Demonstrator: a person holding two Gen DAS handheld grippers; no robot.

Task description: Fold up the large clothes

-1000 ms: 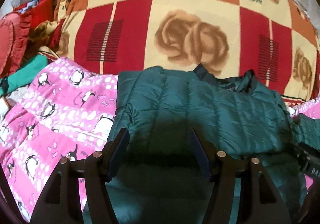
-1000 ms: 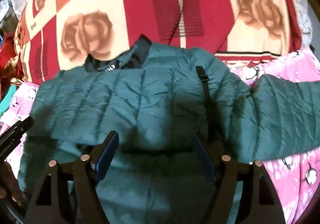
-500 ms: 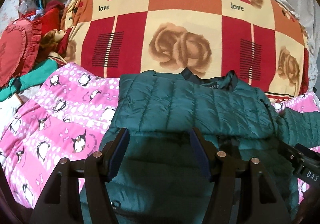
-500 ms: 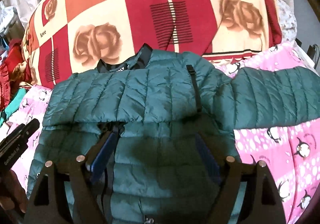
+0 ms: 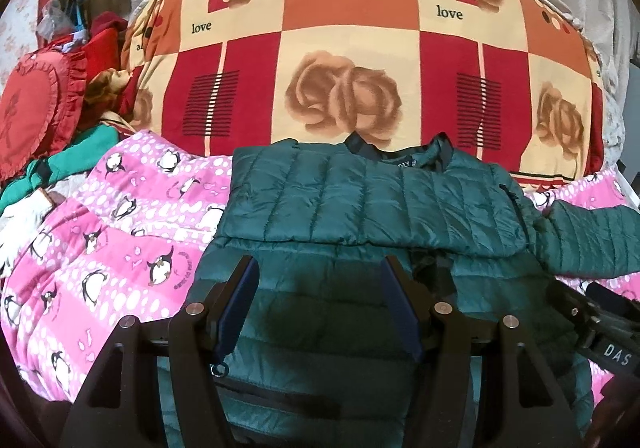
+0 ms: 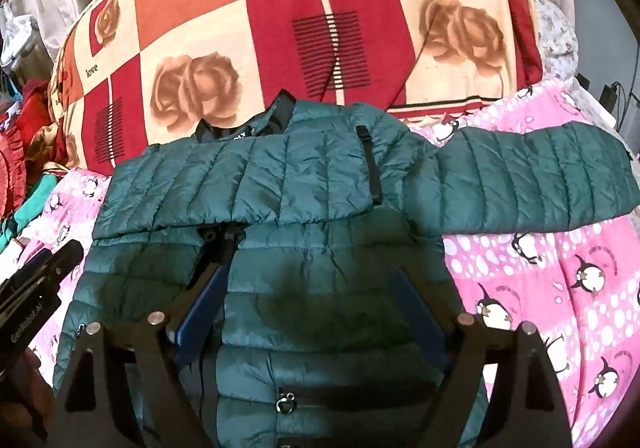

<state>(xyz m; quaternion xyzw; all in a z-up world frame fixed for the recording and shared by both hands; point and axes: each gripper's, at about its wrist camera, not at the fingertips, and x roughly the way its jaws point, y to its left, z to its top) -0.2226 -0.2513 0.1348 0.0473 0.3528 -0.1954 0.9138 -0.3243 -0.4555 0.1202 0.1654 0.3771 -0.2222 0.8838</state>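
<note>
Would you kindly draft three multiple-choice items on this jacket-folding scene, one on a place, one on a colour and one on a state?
1. Where does the jacket's unfolded sleeve lie?
A. Stretched out over the pink penguin blanket
B. Tucked under the rose pillow
C. Between the right gripper's fingers

2. What colour is the quilted jacket?
A. Red
B. Dark green
C. Pink

3. How does the left gripper stand?
A. Shut on the collar
B. Open, nothing between its fingers
C. Shut on the blanket

Answers: 1 A, the sleeve extends sideways across the penguin blanket, clear of the rose pillow and the right gripper. 2 B, the whole padded shell is dark green. 3 B, its blue-padded fingers stand apart above the jacket, pinching no cloth.
</note>
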